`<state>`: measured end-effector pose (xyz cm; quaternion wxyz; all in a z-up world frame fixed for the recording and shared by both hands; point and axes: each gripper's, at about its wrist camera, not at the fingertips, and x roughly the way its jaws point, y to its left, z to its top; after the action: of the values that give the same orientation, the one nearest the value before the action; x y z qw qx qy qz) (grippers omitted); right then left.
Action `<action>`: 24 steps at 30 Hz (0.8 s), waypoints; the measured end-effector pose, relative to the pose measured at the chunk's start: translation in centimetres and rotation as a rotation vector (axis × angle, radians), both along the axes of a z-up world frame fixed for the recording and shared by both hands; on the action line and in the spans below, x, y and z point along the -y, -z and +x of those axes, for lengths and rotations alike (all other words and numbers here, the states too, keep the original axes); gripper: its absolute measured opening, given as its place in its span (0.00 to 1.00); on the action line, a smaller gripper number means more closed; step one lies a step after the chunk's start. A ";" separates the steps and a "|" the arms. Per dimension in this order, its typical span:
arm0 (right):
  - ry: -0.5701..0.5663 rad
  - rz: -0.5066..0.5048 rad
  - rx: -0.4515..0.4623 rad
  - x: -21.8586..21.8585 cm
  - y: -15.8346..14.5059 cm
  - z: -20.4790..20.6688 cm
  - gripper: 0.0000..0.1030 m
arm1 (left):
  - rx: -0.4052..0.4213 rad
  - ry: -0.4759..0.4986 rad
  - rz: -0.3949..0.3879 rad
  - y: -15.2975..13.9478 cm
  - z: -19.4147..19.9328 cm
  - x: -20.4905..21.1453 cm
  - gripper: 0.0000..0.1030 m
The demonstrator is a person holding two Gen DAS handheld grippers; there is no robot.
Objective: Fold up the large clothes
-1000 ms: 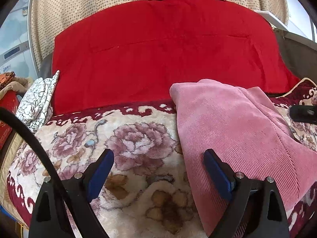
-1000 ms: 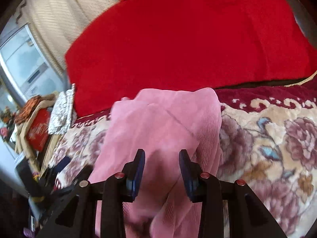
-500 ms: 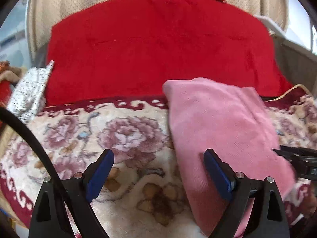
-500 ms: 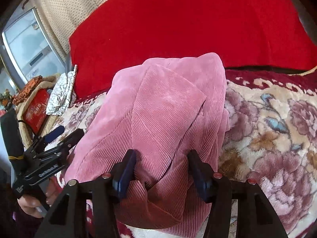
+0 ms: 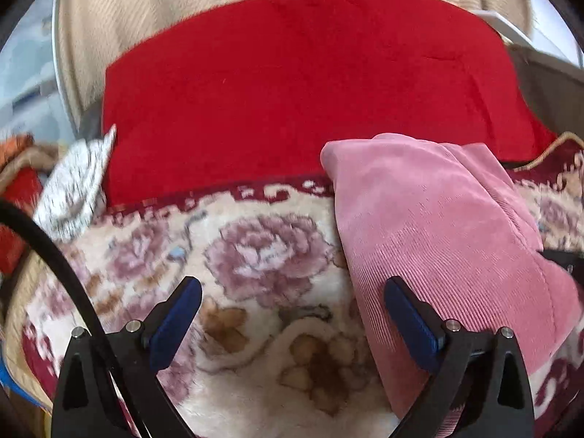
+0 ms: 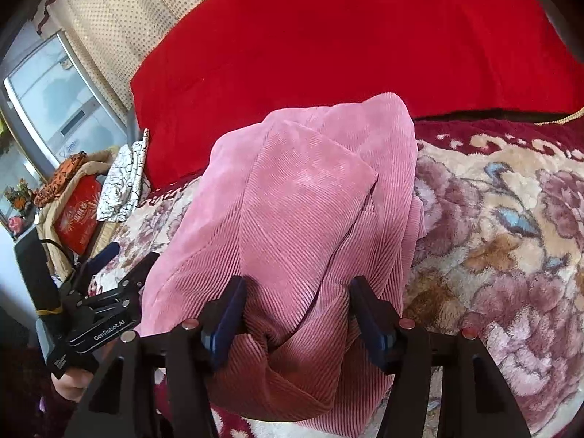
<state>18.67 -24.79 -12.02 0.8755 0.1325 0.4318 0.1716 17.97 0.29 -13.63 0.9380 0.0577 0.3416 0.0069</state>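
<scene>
bare floral blanket (image 5: 255, 255) left, folded pink garment (image 5: 438, 226) right

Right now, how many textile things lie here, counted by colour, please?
Pink: 1, the folded corduroy garment
Red: 1, the large red blanket
Flowered cream: 1, the plush floral blanket underneath
Black-and-white: 1, the patterned cloth
Total: 4

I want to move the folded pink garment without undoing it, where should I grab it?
Grip the pink garment at its thick near folded end, coming from the near side with the right gripper straddling it; the stacked layers bunch there, so one pinch catches all.
</scene>
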 end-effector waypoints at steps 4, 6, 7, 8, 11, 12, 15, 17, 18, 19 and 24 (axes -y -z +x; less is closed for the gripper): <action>-0.002 0.017 0.012 0.5 -0.8 -0.3 0.62 | -0.032 -0.015 -0.060 -0.7 -0.1 -0.3 0.97; 0.004 0.024 0.039 0.7 -1.8 -0.4 0.62 | -0.029 0.020 -0.066 -1.1 -0.3 -0.3 0.97; 0.011 0.028 0.066 0.8 -2.5 -0.5 0.62 | -0.035 0.049 -0.084 -1.5 -0.3 -0.4 0.97; 0.012 0.037 0.086 1.0 -3.2 -0.4 0.62 | -0.024 0.057 -0.112 -2.1 -0.5 -0.6 0.97; 0.049 0.023 0.135 1.1 -4.9 0.4 0.62 | 0.069 -0.060 -0.141 -2.7 -0.5 -1.9 0.97; 0.065 0.001 0.136 1.2 -5.1 0.8 0.62 | 0.065 -0.086 -0.161 -2.5 -0.2 -2.4 0.97; 0.085 -0.076 0.093 0.8 -4.1 3.4 0.62 | -0.040 -0.091 -0.215 -1.0 1.5 -2.9 0.97; 0.086 -0.084 -0.002 0.8 -1.4 5.5 0.62 | -0.106 -0.064 -0.175 0.4 2.2 -1.8 0.97; 0.079 -0.077 -0.057 0.8 0.4 6.4 0.62 | -0.129 -0.043 -0.127 1.2 2.4 -0.8 0.97; 0.080 -0.078 -0.055 0.9 1.2 6.5 0.62 | -0.109 -0.047 -0.096 1.3 2.3 -0.4 0.97; 0.067 -0.121 0.044 1.1 -0.8 4.6 0.62 | -0.036 -0.042 0.001 0.4 1.3 0.4 0.97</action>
<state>23.25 -25.90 -11.26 0.8964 0.0902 0.4174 0.1187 19.29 -0.12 -14.07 0.9314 0.0510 0.3596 0.0254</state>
